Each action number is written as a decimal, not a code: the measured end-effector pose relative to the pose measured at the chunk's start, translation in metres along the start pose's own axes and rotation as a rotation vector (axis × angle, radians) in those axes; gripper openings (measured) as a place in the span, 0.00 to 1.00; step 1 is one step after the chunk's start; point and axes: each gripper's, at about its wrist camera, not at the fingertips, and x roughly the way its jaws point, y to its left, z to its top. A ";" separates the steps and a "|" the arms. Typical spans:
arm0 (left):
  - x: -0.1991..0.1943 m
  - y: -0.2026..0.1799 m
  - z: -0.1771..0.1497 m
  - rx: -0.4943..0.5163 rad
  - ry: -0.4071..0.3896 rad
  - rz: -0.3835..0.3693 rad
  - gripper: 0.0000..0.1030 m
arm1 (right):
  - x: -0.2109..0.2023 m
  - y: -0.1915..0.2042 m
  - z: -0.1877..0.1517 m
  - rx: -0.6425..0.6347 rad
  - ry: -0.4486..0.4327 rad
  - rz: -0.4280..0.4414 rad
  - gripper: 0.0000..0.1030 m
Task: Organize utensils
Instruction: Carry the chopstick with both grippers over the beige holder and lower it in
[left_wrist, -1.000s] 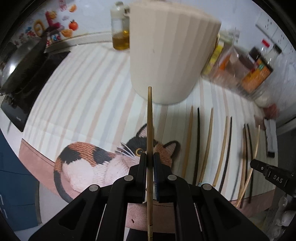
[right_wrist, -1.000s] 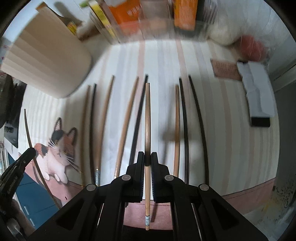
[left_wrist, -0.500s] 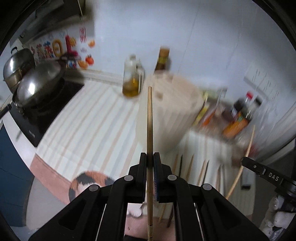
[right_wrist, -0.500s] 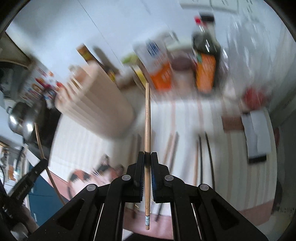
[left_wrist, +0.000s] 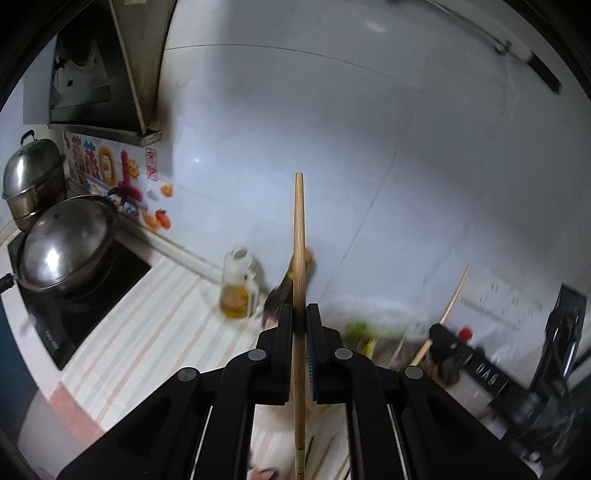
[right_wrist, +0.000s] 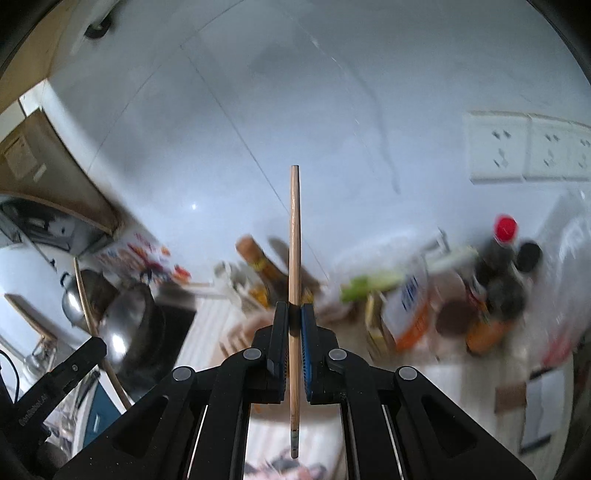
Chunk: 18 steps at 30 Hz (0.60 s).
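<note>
Gripping a pale wooden chopstick (left_wrist: 298, 258), my left gripper (left_wrist: 299, 314) has its black jaws pressed tight on the stick's lower half, so the thin shaft runs straight up the middle of the left wrist view with its blunt end against the white tiled wall (left_wrist: 369, 166). My right gripper (right_wrist: 294, 314) is pinching a second light wooden chopstick (right_wrist: 294, 240) the same way, the stick upright between the blue-lined pads and its banded end hanging below the jaws. Both sticks are held up in the air, clear of the striped counter mat (left_wrist: 147, 325).

From the left wrist I can see the right gripper off to the right with its chopstick angled up. Left of centre sit a steel-lidded wok (left_wrist: 64, 251) on a black hob (left_wrist: 85, 306), a steel steamer pot (left_wrist: 31, 181) behind it, and a glass oil cruet (left_wrist: 238, 288) near the wall.

From the right wrist, blurred sauce bottles, one with a red cap (right_wrist: 506, 227), crowd the right side below white wall sockets (right_wrist: 524, 153).
</note>
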 end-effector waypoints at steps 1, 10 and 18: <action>0.008 -0.001 0.008 -0.018 -0.003 -0.005 0.04 | 0.007 0.001 0.006 -0.006 -0.006 0.008 0.06; 0.073 -0.010 0.040 -0.104 0.019 -0.040 0.04 | 0.046 0.003 0.037 -0.032 -0.047 0.034 0.06; 0.130 -0.018 0.029 -0.107 0.088 -0.041 0.04 | 0.076 -0.001 0.038 -0.057 -0.036 0.054 0.06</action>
